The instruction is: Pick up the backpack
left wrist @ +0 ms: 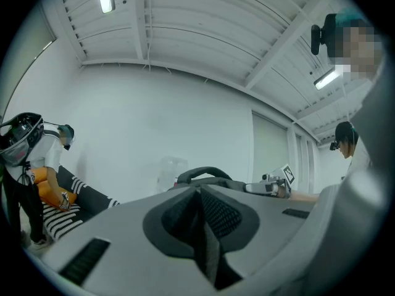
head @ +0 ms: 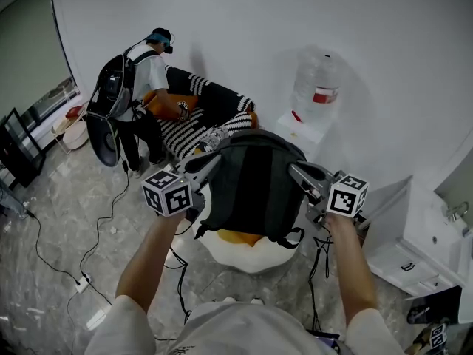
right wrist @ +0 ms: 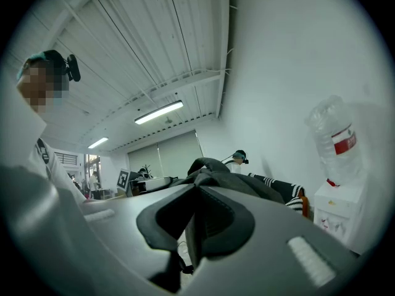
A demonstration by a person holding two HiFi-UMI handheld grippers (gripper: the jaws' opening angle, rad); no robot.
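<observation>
A dark grey backpack [head: 255,183] hangs in the air in front of me, held between both grippers in the head view. My left gripper [head: 209,163] is shut on fabric at the pack's left side. At the right side, my right gripper [head: 295,171] is likewise shut on it. In the left gripper view the left gripper [left wrist: 201,195] pinches a dark strip, and the backpack's top handle [left wrist: 203,172] rises just beyond. The right gripper view shows the right gripper [right wrist: 196,196] clamped on dark fabric, with the backpack [right wrist: 225,176] bulging ahead of it.
A white and orange cushion [head: 247,248] lies on the floor under the pack. Behind stand a striped sofa [head: 203,109], another person [head: 140,87] wearing a backpack, and a water dispenser [head: 314,91]. A white cabinet [head: 414,250] is at the right. Cables [head: 96,242] cross the floor at left.
</observation>
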